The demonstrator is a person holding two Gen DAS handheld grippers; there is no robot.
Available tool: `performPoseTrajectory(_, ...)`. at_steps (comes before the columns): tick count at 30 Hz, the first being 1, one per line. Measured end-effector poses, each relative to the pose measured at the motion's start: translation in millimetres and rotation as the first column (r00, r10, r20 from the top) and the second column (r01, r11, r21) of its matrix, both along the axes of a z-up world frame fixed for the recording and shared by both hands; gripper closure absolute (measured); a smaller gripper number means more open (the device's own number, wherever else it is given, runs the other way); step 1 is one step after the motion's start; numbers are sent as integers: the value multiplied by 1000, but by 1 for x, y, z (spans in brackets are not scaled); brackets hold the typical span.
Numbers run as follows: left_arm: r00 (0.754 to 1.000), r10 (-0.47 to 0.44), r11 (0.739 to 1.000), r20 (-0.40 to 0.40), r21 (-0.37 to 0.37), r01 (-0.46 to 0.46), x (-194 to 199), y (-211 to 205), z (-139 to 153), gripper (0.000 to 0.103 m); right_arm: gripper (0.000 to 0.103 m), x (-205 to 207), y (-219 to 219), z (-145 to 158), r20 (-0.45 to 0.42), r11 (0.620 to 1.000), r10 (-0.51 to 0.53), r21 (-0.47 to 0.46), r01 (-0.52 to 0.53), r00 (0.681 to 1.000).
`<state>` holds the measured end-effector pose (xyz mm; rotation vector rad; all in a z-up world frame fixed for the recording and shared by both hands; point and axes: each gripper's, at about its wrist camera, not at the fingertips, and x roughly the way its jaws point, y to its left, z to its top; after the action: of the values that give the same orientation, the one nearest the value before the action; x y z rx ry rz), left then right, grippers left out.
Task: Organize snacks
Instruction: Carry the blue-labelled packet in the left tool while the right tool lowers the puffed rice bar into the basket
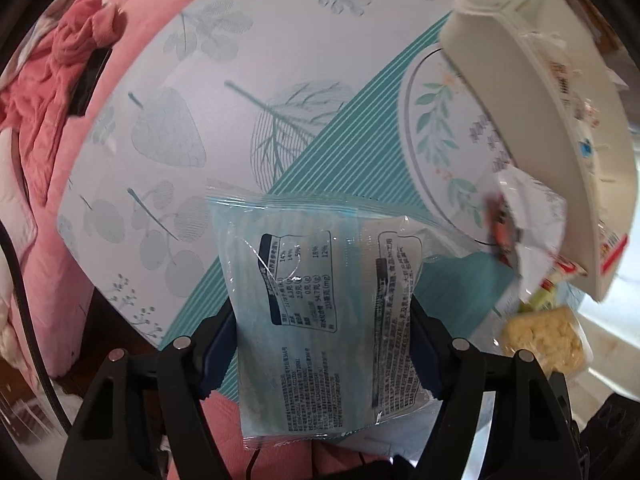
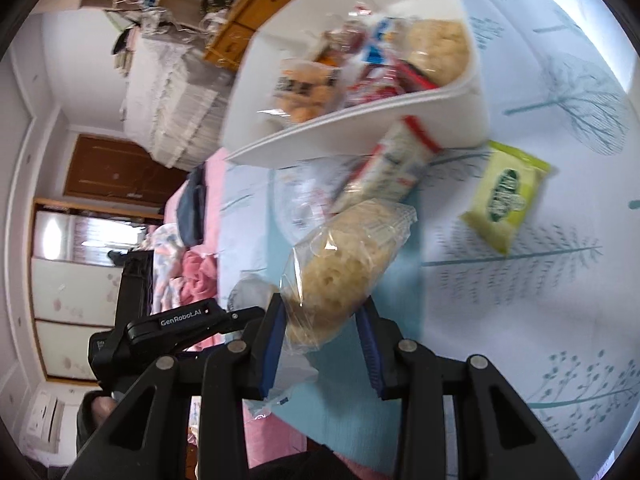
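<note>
A: Left wrist view: left gripper (image 1: 324, 344) clamps a pale blue snack packet (image 1: 320, 320), lifted off the leaf-print mat (image 1: 240, 80), white bin (image 1: 560, 140) up-right of it.

B: Right gripper (image 2: 320, 344)?

A: Clenched on a clear puffed-snack bag (image 2: 344, 268), just below the white bin (image 2: 360, 128). Green packet (image 2: 506, 196) lies right of the bin, print blurred, probably wafers.

Only clean read you get is "GenRobot.AI" in white on the other gripper's black body (image 2: 176, 326), seen from the right wrist. The pale blue packet (image 1: 320, 320) has a nutrition table with 14%, 18%, 12%; its other print is too small.
</note>
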<state>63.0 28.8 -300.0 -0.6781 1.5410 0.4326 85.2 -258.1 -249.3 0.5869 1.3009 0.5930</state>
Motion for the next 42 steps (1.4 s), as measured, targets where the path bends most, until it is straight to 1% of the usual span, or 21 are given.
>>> performPoseTrajectory(4,998,-54,998,31,31,53,-1,16,25,30,67,-3,19,18,65,999,26,18,-27,998)
performPoseTrajectory(6,996,-74,997,55,41,72,1,11,45,30,67,-5,28,28,109,999,35,22,-37,993)
performPoseTrajectory(7,994,-87,995,66,48,84,8,6,58,30,67,-5,34,33,130,999,39,21,-42,991)
performPoseTrajectory(11,983,-147,987,108,80,138,32,10,93,30,67,-3,55,53,226,999,52,-4,-52,973)
performPoseTrajectory(13,976,-179,981,125,96,167,50,12,110,30,67,-3,64,62,283,998,54,-32,-47,958)
performPoseTrajectory(16,963,-224,972,151,111,209,68,12,125,30,67,1,70,74,354,997,49,-67,-26,934)
performPoseTrajectory(21,933,-303,949,196,148,277,104,9,149,30,67,8,75,88,456,989,19,-137,49,890)
performPoseTrajectory(26,893,-370,926,257,176,333,143,5,160,30,67,24,77,90,512,972,-29,-186,144,858)
performPoseTrajectory(29,866,-393,919,309,176,354,165,1,162,29,67,33,77,86,522,956,-52,-221,194,851)
performPoseTrajectory(35,790,-468,884,396,200,423,203,-12,161,29,67,46,70,74,520,922,-127,-251,294,845)
performPoseTrajectory(40,742,-494,868,454,206,452,222,-20,154,28,67,51,63,65,517,890,-196,-263,373,833)
performPoseTrajectory(42,721,-522,850,456,207,485,227,-24,150,27,65,52,62,61,512,877,-220,-269,398,830)
